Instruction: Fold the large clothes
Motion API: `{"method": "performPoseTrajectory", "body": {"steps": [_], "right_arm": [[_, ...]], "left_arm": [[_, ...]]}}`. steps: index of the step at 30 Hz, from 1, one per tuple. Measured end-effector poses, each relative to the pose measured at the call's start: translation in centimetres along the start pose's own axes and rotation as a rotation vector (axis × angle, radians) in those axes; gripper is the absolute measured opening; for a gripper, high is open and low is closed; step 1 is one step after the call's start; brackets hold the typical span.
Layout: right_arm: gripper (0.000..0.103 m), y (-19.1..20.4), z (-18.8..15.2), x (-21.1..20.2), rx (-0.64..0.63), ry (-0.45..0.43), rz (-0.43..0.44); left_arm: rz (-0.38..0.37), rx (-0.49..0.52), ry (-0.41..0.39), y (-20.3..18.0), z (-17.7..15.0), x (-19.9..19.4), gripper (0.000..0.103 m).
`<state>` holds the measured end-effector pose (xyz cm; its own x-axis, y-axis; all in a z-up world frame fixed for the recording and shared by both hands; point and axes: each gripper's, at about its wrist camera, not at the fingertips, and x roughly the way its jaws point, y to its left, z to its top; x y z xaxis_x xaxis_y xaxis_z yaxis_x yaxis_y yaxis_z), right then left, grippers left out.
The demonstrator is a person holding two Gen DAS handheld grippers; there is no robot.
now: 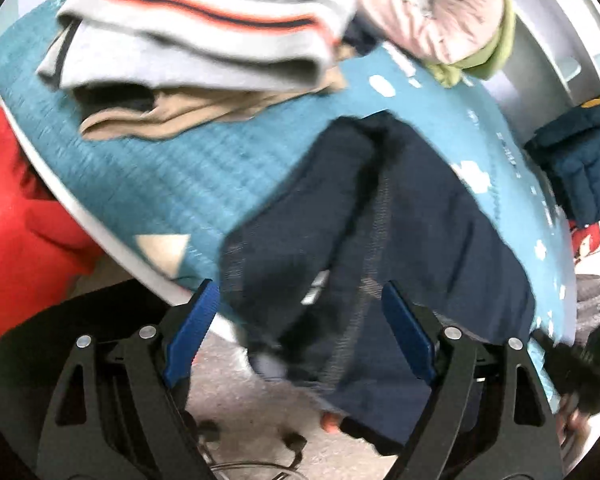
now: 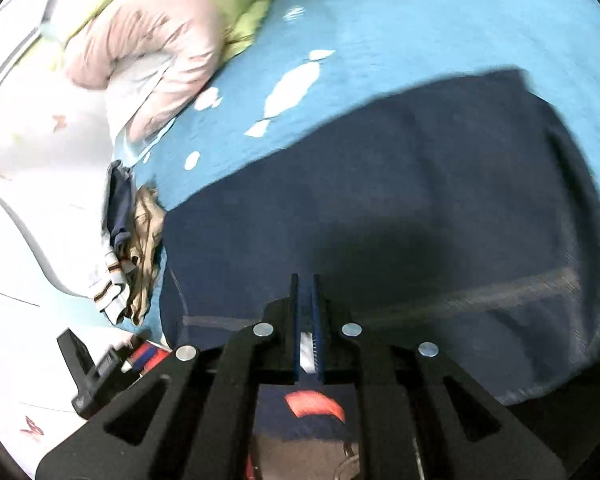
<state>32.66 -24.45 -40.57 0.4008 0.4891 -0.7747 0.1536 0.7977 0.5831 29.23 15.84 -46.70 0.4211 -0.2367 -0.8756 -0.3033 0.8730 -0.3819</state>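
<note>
Navy garment (image 2: 400, 208) lay on the bed (image 2: 400, 40); your right gripper (image 2: 306, 280) had jaws pressed together, left gripper (image 1: 300, 300) spread. Its near edge, hanging over the bedside, could slide off.

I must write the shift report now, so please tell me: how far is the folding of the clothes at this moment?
Done: a stack of folded clothes lies on the blue blanket. In hand: the navy garment is spread flat on it; the right gripper is shut at its near edge, the left gripper is open over its hanging part. Left: folding it, then the pink and green bundle.
</note>
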Motion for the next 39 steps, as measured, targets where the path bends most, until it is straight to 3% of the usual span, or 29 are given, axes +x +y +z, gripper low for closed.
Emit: {"method": "performPoseTrajectory", "body": {"steps": [3,7,10,12,14,16,18,20,24,26,30,33,39], "right_arm": [[0.006,2.4,2.2,3.3,-0.033,0.003,-0.027],[0.006,3.9,4.2,6.9,-0.028,0.010,-0.081],[0.005,3.5,5.2,8.7,-0.025,-0.005,-0.086],[0.000,3.0,5.3,10.4,-0.051,-0.005,-0.133],[0.000,1.1,5.2,12.3,0.008,0.012,-0.100],[0.000,1.0,5.6,12.5,0.015,0.018,-0.095],[0.000,2.4,5.7,12.0,-0.064,0.029,-0.143],[0.005,3.2,5.2,11.0,-0.090,0.033,-0.142],[0.006,3.1,0.8,7.7,-0.064,0.034,-0.114],[0.000,2.5,-1.3,8.0,-0.071,0.019,-0.128],[0.000,-0.1,-1.2,9.2,0.019,0.019,-0.035],[0.004,0.9,-1.3,8.1,-0.011,0.022,-0.043],[0.006,2.2,-4.1,6.1,-0.054,0.021,-0.007]], "left_arm": [[0.040,0.000,0.029,1.5,-0.1,1.2,0.084],[0.034,-0.038,0.042,2.4,0.2,2.9,0.084],[0.022,-0.040,0.057,3.0,0.6,3.8,0.090],[0.045,-0.009,0.051,2.5,0.6,3.9,0.091],[0.064,0.010,0.040,2.2,0.4,3.9,0.091],[0.072,0.018,0.038,1.9,0.4,4.1,0.091],[0.072,0.028,0.044,1.9,0.4,4.1,0.091],[0.063,0.027,0.060,2.1,0.3,4.2,0.091],[0.001,-0.033,0.086,3.4,0.0,4.3,0.091],[-0.018,-0.049,0.097,3.8,-0.1,4.5,0.091],[-0.057,-0.071,0.108,4.7,-0.5,4.0,0.090],[-0.058,-0.044,0.095,4.8,-1.0,2.9,0.082],[-0.040,-0.028,0.072,3.8,-1.1,2.3,0.082]]}}
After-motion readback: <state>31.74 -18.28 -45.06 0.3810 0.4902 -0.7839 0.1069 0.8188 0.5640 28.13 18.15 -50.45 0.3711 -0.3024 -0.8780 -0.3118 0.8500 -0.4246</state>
